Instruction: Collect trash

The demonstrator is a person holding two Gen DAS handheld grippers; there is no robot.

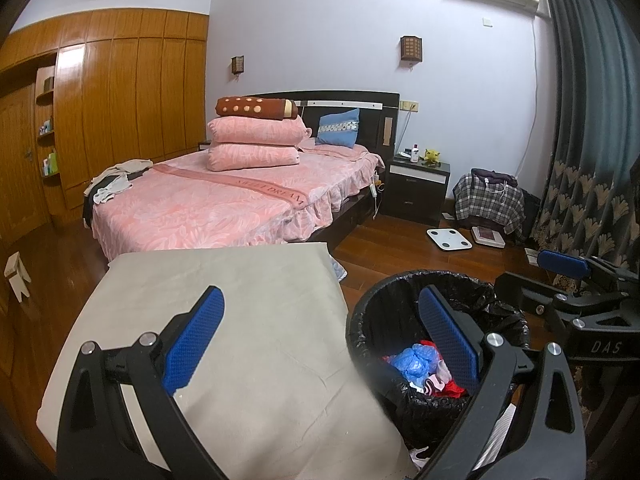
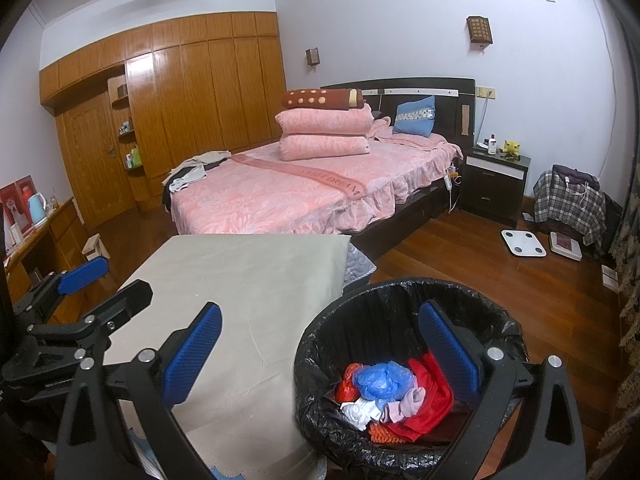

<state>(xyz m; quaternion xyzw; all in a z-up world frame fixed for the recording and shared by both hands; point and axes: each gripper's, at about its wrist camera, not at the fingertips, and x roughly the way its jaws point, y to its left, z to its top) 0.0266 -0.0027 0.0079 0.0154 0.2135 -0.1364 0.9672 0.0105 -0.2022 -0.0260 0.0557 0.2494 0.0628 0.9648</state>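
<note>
At the far left of the right wrist view stands a wooden desk (image 2: 48, 236) carrying a pale blue kettle (image 2: 35, 205). Next comes the beige cloth-covered counter (image 1: 224, 320), its top bare of anything to pick up as far as both views show. The left gripper (image 1: 320, 340) hangs over the counter's right edge with its 2 blue-padded fingers (image 1: 194, 340) spread wide and nothing between them; the left finger sits over the cloth, the right one over the bin.

Just right of the counter, touching or nearly touching its edge, is the round bin with a black plastic liner (image 2: 316, 344). The collected trash lies inside: a crumpled blue plastic bag (image 2: 384, 380), a red cloth (image 2: 432, 384), a pink rag (image 2: 404, 404) and white paper scraps (image 2: 360, 410). The right gripper (image 2: 320, 352) is likewise wide open and empty, and of the 2 it is nearer the bin, straddling its left rim.

So the trash lies below and slightly right of both pairs of fingers, with no clear long axis to the heap. In my judgement the collecting is largely done; whether any scrap is left on the floor behind the counter cannot be told, since the fisheye hides that strip. At the right edge hangs a dark patterned curtain (image 1: 580, 140).
</note>
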